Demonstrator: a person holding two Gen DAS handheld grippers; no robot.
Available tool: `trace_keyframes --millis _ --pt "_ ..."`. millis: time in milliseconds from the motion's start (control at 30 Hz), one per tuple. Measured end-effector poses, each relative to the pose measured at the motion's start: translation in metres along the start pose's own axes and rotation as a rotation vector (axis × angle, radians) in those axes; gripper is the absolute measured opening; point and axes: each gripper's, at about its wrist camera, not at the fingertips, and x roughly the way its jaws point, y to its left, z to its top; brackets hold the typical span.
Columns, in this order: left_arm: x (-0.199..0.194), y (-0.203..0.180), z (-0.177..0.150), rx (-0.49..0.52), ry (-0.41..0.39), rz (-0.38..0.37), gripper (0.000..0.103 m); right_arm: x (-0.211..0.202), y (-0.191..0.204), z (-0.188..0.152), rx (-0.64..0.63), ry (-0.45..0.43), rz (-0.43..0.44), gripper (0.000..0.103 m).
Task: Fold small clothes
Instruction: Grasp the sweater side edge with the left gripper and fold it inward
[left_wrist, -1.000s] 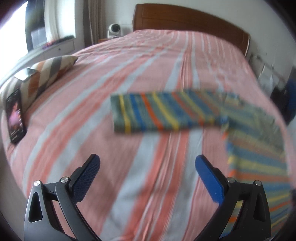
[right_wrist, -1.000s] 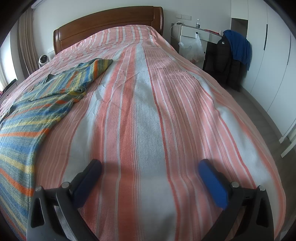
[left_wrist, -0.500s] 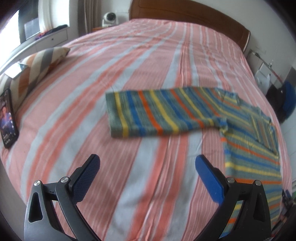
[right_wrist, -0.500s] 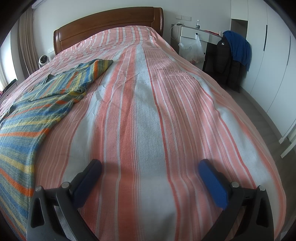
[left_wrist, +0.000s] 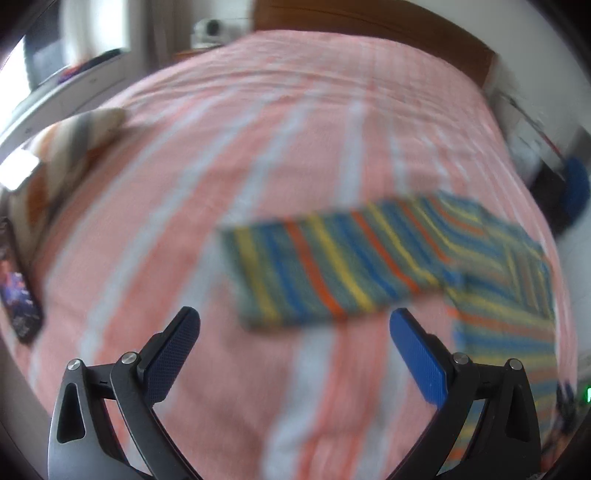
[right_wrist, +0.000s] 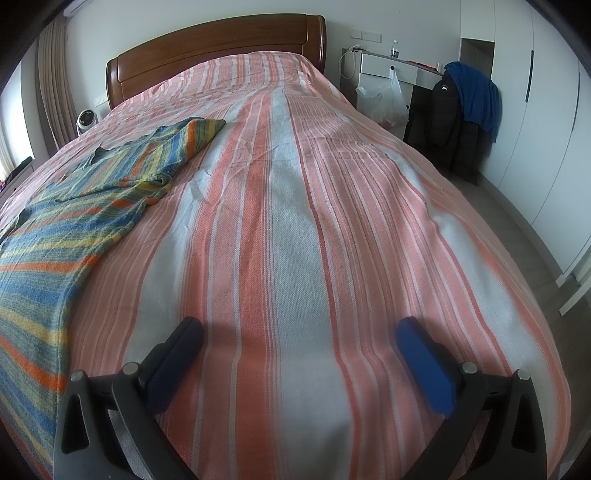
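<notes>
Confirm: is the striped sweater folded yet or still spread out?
Spread out. The striped sweater lies flat on the bed, one sleeve stretched sideways; no fold shows. Its lower hem is out of frame.

Your striped knit garment (right_wrist: 74, 221) lies flat on the pink-and-white striped bedspread (right_wrist: 295, 221), left of its middle, one sleeve (left_wrist: 325, 266) stretched sideways. Wooden headboard (right_wrist: 221, 44) at the far end. Patterned cushion (left_wrist: 66, 147) at the bedspread's left edge; white desk (right_wrist: 391, 70) far right.

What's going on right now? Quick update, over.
Left gripper open, empty, nearing the sleeve. Right gripper open, empty, over bare bedspread. Striped sweater lies spread out, unfolded. Nothing in the way.
</notes>
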Motion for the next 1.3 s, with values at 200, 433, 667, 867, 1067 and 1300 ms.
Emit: trace_keyframes --millis 200,433,667,867,1067,1300 --pt "0.030 0.053 0.029 -0.191 0.054 -0.010 0.101 0.000 0.000 0.001 -0.003 -0.005 -0.006 0.103" --pt "0.080 0.035 0.013 -0.182 0.171 0.018 0.058 0.000 0.000 0.001 -0.004 -0.005 -0.007 0.103" --pt "0.051 -0.004 0.028 -0.162 0.071 0.041 0.002 0.000 0.000 0.001 -0.004 -0.007 -0.007 0.103" --pt "-0.043 -0.154 0.076 0.169 -0.153 -0.064 0.002 0.002 -0.003 0.003 -0.003 -0.015 -0.008 0.103" --pt "-0.055 -0.322 0.048 0.463 -0.210 -0.182 0.011 0.005 -0.003 0.007 -0.005 -0.018 -0.010 0.103" --pt "-0.011 -0.344 -0.016 0.495 -0.105 -0.166 0.078 0.005 -0.003 0.007 -0.005 -0.019 -0.010 0.103"
